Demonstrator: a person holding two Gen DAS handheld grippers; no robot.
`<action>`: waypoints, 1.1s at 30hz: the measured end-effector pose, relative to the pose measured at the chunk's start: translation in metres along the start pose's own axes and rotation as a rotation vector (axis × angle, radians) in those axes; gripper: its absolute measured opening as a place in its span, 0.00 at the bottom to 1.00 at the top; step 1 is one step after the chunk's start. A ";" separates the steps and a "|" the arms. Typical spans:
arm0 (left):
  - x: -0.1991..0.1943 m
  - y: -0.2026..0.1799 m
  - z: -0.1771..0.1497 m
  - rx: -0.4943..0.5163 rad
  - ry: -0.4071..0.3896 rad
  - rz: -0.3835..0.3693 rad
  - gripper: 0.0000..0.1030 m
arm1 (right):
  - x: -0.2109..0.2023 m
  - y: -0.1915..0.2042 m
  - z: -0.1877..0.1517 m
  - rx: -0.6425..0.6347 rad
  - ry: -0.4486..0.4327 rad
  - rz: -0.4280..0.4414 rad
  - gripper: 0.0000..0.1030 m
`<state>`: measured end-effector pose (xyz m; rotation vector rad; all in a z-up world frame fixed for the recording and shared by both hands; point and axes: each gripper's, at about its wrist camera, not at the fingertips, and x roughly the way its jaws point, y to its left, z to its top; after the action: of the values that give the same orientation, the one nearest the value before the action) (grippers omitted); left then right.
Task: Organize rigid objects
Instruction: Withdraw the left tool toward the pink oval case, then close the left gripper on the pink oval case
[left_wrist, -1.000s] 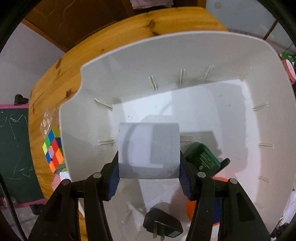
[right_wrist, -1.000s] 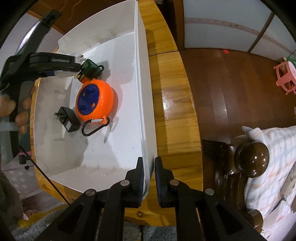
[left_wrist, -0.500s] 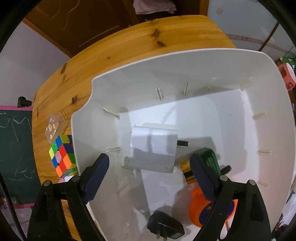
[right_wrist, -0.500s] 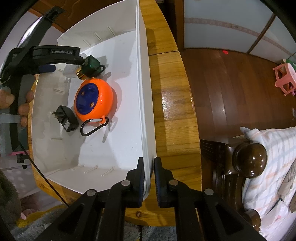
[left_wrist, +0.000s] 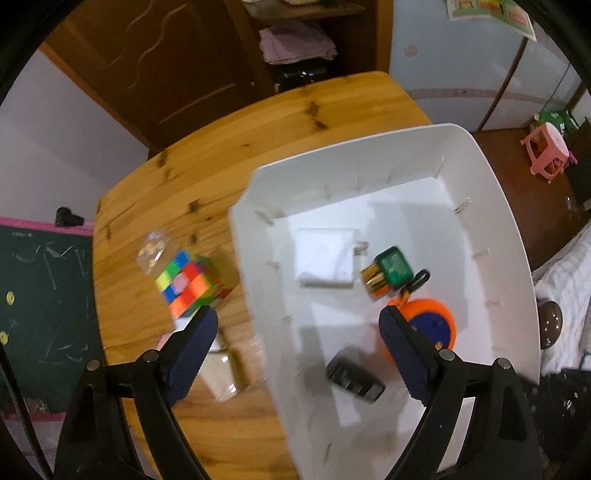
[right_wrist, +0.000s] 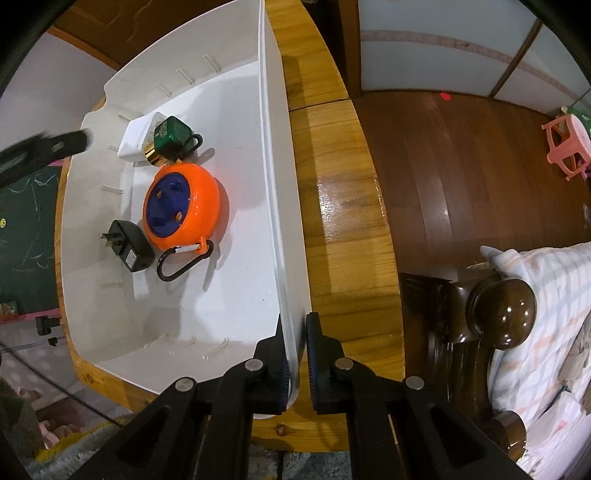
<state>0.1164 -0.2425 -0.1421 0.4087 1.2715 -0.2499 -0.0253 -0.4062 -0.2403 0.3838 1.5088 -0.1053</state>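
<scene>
A white bin (left_wrist: 251, 258) (right_wrist: 273, 155) stands on the wooden table. In it lie a white charger block (left_wrist: 324, 254) (right_wrist: 135, 142), a green padlock (left_wrist: 391, 267) (right_wrist: 171, 134), an orange and blue reel with a carabiner (left_wrist: 432, 325) (right_wrist: 183, 205) and a black plug adapter (left_wrist: 354, 376) (right_wrist: 127, 245). My left gripper (left_wrist: 295, 354) is open and empty, raised above the bin's left wall. My right gripper (right_wrist: 295, 354) is shut on the bin's right wall near its front corner.
On the table (left_wrist: 184, 177) left of the bin are a colourful puzzle cube (left_wrist: 188, 284), a small clear bag (left_wrist: 151, 251) and a clear box (left_wrist: 221, 373). A green chalkboard (left_wrist: 40, 295) stands at the left. A bed and dark bedpost (right_wrist: 506, 310) are on the right.
My left gripper opened, let the white charger block go into the bin, then rose and pulled back to the left. The right gripper kept its hold on the bin wall.
</scene>
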 end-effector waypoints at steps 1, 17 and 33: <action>-0.007 0.008 -0.005 -0.011 -0.006 -0.003 0.88 | 0.000 0.000 0.000 0.002 0.000 0.000 0.08; -0.005 0.141 -0.077 -0.191 0.043 0.058 0.88 | 0.005 0.001 0.001 0.036 0.008 -0.035 0.08; 0.090 0.194 -0.105 -0.184 0.169 -0.026 0.88 | 0.006 0.007 0.007 0.126 0.005 -0.117 0.07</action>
<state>0.1279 -0.0187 -0.2230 0.2593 1.4536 -0.1207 -0.0162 -0.4004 -0.2449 0.3960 1.5337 -0.2931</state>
